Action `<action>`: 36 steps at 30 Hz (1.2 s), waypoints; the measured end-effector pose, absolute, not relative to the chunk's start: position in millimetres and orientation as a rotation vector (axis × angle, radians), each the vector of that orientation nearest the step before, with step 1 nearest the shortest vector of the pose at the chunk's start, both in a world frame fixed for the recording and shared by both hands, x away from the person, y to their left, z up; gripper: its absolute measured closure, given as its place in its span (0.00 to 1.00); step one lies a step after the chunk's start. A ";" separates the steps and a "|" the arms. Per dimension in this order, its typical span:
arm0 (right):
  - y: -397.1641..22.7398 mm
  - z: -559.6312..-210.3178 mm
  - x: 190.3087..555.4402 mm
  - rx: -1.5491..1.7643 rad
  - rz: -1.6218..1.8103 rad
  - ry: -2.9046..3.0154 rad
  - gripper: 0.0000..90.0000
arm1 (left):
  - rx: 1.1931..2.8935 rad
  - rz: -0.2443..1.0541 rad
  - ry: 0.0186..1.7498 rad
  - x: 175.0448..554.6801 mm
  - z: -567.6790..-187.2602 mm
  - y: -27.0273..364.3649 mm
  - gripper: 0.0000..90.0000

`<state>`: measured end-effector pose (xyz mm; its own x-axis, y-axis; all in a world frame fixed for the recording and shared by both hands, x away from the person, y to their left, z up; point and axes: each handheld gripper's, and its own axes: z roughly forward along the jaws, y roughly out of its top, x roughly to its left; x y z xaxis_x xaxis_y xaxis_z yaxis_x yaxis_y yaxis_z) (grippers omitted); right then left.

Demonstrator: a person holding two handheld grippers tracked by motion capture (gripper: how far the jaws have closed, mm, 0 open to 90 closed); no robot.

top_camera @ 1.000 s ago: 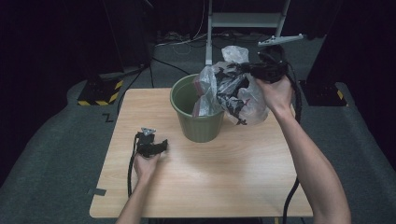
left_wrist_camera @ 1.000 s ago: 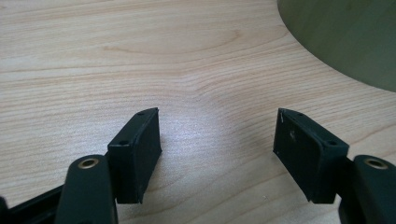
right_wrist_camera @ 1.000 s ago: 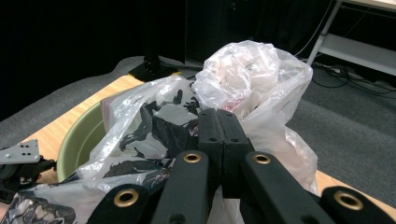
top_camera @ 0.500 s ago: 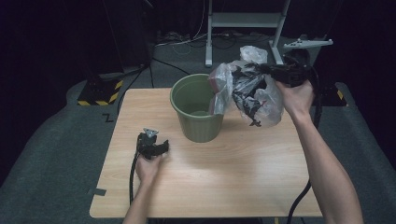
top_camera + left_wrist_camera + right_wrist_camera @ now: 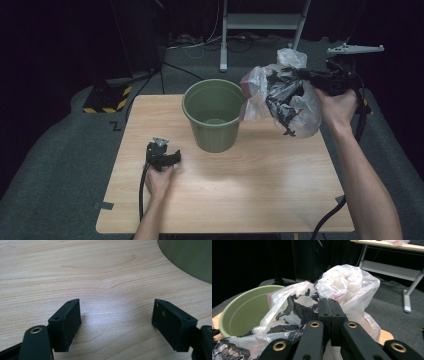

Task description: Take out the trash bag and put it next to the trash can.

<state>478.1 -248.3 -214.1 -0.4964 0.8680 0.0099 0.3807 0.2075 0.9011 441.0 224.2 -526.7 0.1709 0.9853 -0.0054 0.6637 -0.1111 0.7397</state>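
Observation:
A clear plastic bag (image 5: 292,102) with black print hangs in the air right of a green bucket (image 5: 212,117), which stands on the wooden table (image 5: 260,190). My right gripper (image 5: 301,75) is shut on the bag's gathered top; in the right gripper view the jaws (image 5: 328,301) pinch the bag (image 5: 348,280), with the bucket (image 5: 244,312) behind at the left. My left gripper (image 5: 171,159) rests low on the table left of the bucket. Its jaws (image 5: 116,322) have just been opening and stand apart with only bare wood between them; the bucket's wall (image 5: 190,257) is ahead at the right.
A metal stand (image 5: 260,22) and cables lie on the floor behind the table. A yellow-and-black striped block (image 5: 107,95) sits on the floor off the table's far left corner. Each gripper's cable trails off the near edge.
The right hand has carried the bag to the right, from over the bucket's rim to beside the table's right edge. The left hand has stayed put and its jaws have widened slightly.

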 end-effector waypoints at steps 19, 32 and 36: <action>-266.9 -225.7 466.8 1.160 1.176 1.944 1.00 | 1.844 0.690 1.557 440.9 -526.9 223.8 0.26; -259.3 -254.5 474.1 1.180 1.172 1.991 1.00 | 1.845 0.688 1.555 440.9 -526.8 223.7 0.27; -256.3 -263.7 477.1 1.196 1.174 2.001 1.00 | 1.846 0.687 1.550 440.8 -526.8 223.6 0.27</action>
<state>477.1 -256.3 -263.7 -0.4707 0.8823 -0.0050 0.4261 0.2323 0.8743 440.8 223.6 -526.8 0.1743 0.9847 -0.0023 0.6596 -0.1150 0.7428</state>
